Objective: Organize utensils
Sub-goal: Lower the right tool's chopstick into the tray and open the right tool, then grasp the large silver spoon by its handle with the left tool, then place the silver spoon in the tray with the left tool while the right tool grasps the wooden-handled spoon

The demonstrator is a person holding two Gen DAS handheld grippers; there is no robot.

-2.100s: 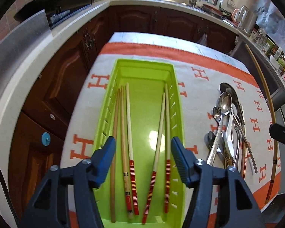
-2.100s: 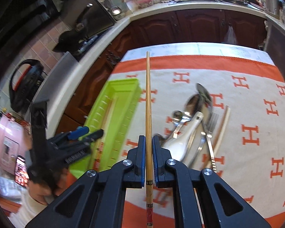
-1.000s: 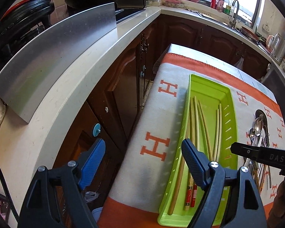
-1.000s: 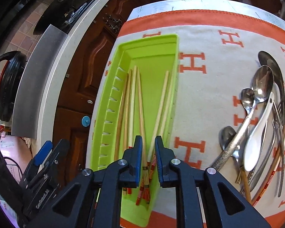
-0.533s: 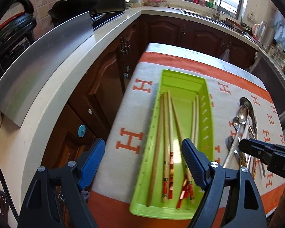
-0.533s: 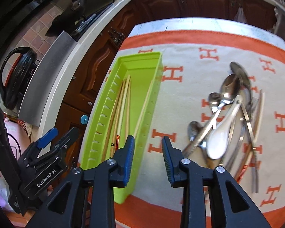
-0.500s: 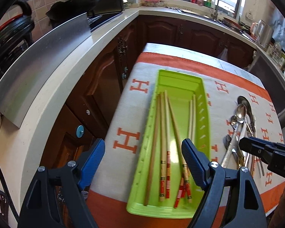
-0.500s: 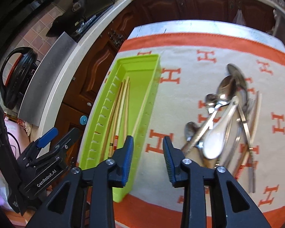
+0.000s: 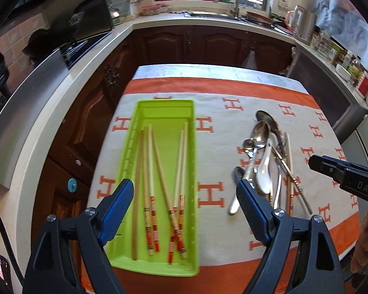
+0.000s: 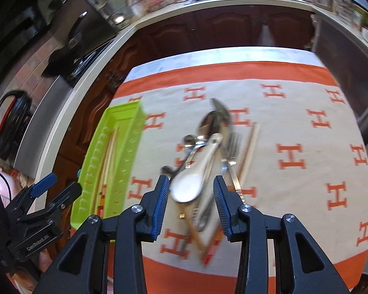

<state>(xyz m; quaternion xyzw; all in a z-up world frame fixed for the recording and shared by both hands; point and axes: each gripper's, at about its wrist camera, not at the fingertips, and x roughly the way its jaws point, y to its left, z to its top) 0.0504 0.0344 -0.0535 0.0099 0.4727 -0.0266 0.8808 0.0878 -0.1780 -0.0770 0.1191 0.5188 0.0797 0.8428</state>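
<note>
A lime green tray [image 9: 168, 105] lies on the left of the cloth with several red-banded chopsticks [image 9: 157, 161] in it. To its right is a loose pile of metal spoons [image 9: 260, 132], a white ceramic spoon [image 9: 263, 171], a fork and more chopsticks [image 9: 289, 166]. My left gripper [image 9: 184, 186] hangs wide open above the tray's near end, holding nothing. My right gripper [image 10: 190, 181] hovers over the white spoon [image 10: 196, 171] with its jaws partly open and empty. In the right wrist view the tray [image 10: 125, 112] is at the left, with the left gripper [image 10: 62, 185] below it.
The table wears a white cloth [image 9: 233, 220] with orange H marks and an orange border; its near edge lies just below the tray. Dark wood cabinets [image 9: 208, 46] and a counter with a stove [image 9: 68, 36] curve around the left and back. A hand [image 9: 365, 245] shows at the right.
The right gripper dropped its chopstick into the tray, opened, and swung right and up over the spoon pile. The left gripper moved from beside the table's left edge to over the tray.
</note>
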